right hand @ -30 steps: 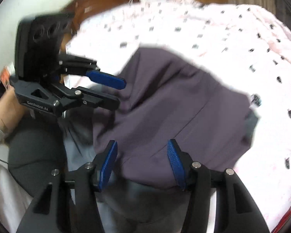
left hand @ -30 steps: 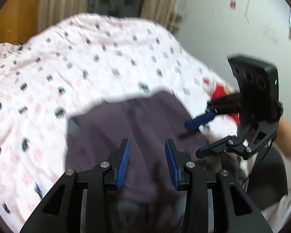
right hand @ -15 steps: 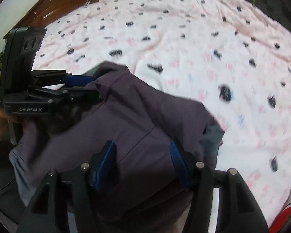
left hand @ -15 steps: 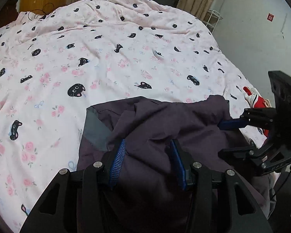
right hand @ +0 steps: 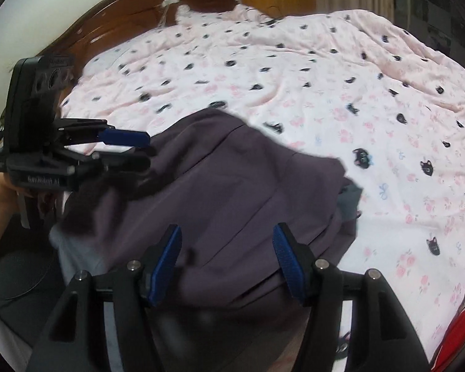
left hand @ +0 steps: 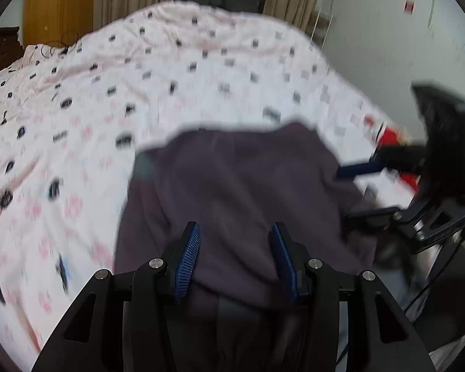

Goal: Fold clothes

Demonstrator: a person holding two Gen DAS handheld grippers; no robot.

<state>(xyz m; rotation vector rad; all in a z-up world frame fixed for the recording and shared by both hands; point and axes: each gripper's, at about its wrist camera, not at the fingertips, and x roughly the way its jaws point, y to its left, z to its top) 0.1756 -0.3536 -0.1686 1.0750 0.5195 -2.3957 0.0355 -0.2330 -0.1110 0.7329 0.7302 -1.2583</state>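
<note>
Purple garment (right hand: pixel 238 186) sits at the near edge of the bed (right hand: pixel 294 71), folded over once but lumpy. My left gripper (left hand: pixel 235 254) stands half-wide, the right gripper (right hand: pixel 228 260) is opening; neither pinches cloth. Smoothing and more folds are probably left.

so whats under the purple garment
The purple garment lies on the pink cat-print bedspread, which shows all around its far edge. A grey fabric piece pokes out at one corner. Anything else beneath is covered.
</note>
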